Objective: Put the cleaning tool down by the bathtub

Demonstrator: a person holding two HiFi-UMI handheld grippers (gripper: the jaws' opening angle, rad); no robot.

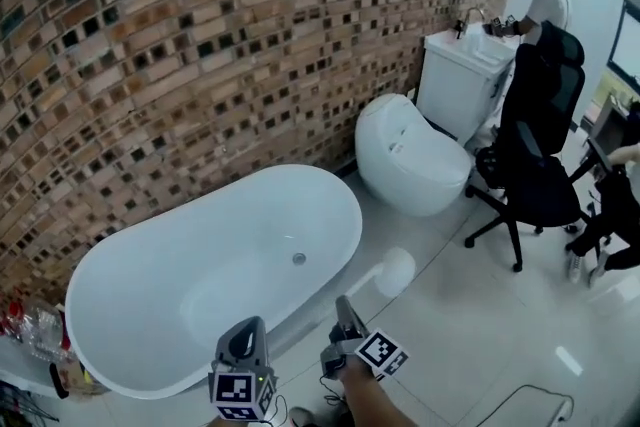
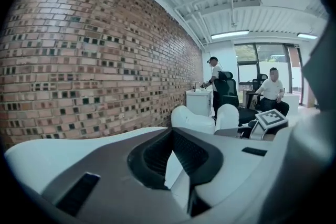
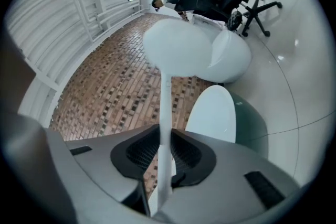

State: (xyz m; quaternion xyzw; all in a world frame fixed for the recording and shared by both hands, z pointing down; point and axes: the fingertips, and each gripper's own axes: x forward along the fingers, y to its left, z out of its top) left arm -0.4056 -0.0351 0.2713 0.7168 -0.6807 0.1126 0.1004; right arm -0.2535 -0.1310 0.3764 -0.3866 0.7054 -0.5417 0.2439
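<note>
Your right gripper is clamped on the thin white handle of the cleaning tool, with the tool's round head hanging over the floor just off the bathtub's outer side. The tool looks light and stiff but head-heavy at that reach, so I judge a hold nearer the head would steady it. Your left gripper is pressed closed on nothing beside the bathtub, which is empty, with only its drain showing.
</note>
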